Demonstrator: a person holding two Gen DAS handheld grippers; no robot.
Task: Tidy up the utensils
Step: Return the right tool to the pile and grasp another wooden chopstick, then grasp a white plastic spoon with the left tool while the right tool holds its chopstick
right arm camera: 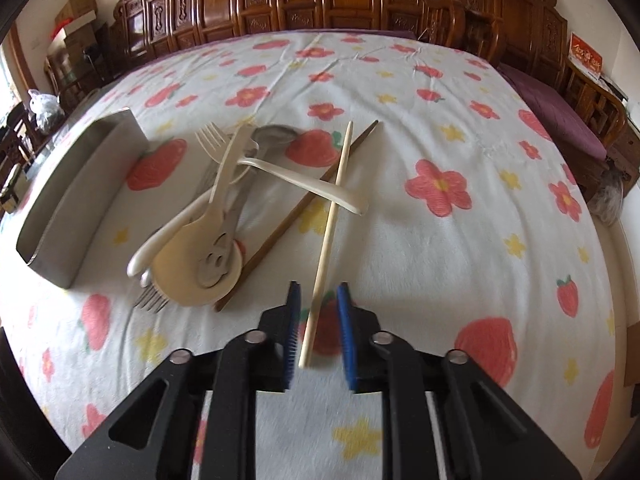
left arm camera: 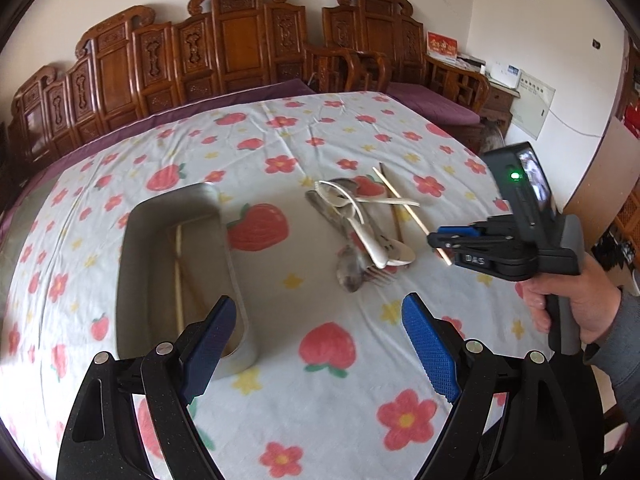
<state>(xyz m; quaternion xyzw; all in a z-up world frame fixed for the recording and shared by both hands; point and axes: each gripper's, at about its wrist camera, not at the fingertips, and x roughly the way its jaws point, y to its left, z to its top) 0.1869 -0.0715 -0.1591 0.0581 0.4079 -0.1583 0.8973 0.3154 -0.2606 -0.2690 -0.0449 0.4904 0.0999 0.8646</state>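
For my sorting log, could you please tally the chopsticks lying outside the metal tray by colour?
Pale wooden chopstick: 1
Dark brown wooden chopstick: 1
Total: 2

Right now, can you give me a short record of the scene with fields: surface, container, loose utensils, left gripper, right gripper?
surface: floral tablecloth
container: metal tray, left of the pile, with a light chopstick inside
loose utensils: pile of spoons and forks; dark chopstick beside it
left gripper: left gripper open, above the cloth near the tray's end, holding nothing
right gripper: right gripper, fingers on either side of a pale chopstick but apart from it, not yet closed
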